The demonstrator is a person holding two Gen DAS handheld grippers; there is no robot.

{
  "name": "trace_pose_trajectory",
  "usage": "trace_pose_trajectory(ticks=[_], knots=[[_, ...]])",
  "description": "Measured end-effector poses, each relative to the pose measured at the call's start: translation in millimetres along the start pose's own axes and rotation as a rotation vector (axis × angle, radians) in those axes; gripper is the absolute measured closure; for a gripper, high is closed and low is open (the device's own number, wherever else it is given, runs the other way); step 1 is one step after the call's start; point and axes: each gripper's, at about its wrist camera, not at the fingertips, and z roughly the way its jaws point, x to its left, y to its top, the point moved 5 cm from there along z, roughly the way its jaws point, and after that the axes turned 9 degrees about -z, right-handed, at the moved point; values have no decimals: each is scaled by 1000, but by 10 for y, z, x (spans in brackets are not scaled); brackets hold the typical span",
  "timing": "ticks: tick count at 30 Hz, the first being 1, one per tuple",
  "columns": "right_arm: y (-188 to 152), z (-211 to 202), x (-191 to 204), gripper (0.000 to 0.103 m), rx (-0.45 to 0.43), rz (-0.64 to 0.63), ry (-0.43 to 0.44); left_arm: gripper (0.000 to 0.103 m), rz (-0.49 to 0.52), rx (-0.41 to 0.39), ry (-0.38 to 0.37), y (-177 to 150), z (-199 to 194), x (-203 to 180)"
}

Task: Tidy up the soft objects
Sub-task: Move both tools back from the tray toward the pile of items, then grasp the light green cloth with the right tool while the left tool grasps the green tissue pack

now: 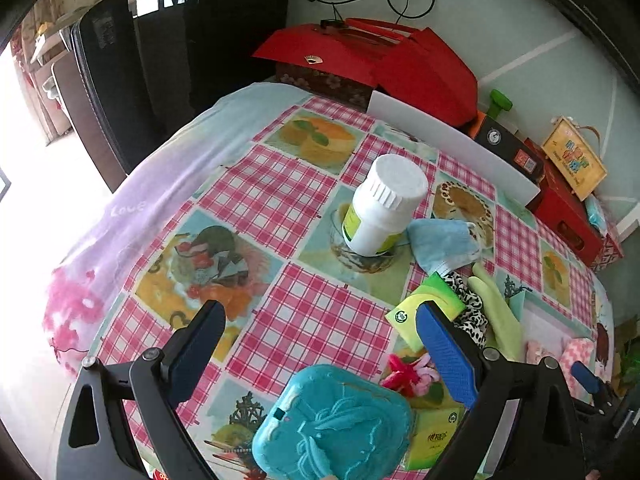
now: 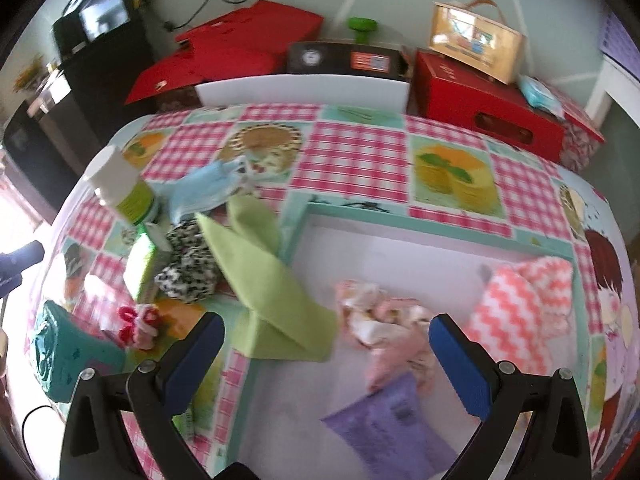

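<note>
- The left gripper [image 1: 320,344] hangs above the table with its jaws spread wide and nothing between them; below it lies a teal embossed box [image 1: 334,424], apart from the blue pads.
- In the left wrist view, going left to right: a lilac cloth [image 1: 132,216] along the table's edge, the pink checked tablecloth [image 1: 276,196], a white pill bottle [image 1: 382,208] tilted over a printed square, a light blue face mask [image 1: 442,246] just beside the bottle, then a green tissue pack [image 1: 428,312] partly behind the right-hand finger, with a black-and-white spotted fabric [image 1: 470,304] touching it.
- The right gripper [image 2: 326,356] is likewise opened wide and empty, poised over a shallow tray [image 2: 400,216] with a mint rim.
- Under it, from left: a green cloth [image 2: 264,276] draped across the tray's left rim (half in, half out), a pink crumpled fabric [image 2: 384,320] inside, a purple cloth [image 2: 380,420] nearest the camera, and a coral zigzag towel [image 2: 520,300] by the far right corner.
- Only the right wrist view shows the tray's interior clearly; the left one catches just a strip of it past the green cloth.
- Only the left wrist view shows the teal box's lid pattern (the right view is blurred there).
</note>
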Motion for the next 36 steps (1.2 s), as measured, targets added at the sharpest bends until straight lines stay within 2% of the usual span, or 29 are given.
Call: trace_pose_trajectory(ticks=[7, 10, 12, 17, 21, 25, 28, 30, 36], knots=[[47, 40, 226, 0, -14, -47, 37, 7, 12, 21, -92, 82, 32, -27], [49, 54, 284, 0, -14, -72, 40, 1, 29, 56, -142, 125, 89, -98], [51, 59, 321, 0, -11, -94, 41, 1, 66, 84, -166, 150, 136, -170], [54, 116, 401, 0, 38, -143, 75, 1, 218, 165, -170, 186, 254, -382], [148, 97, 529, 0, 80, -272, 78, 1, 329, 221, -169, 200, 311, -558], [299, 81, 581, 0, 128, -402, 42, 1, 357, 314, -176, 190, 410, -672], [397, 127, 542, 4, 158, -467, 7, 1, 400, 363, -150, 142, 500, -756], [438, 186, 518, 14, 184, -491, 6, 1, 437, 380, -115, 84, 564, -787], [473, 366, 611, 35, 236, -558, 35, 2, 480, 462, -109, -61, 746, -879]])
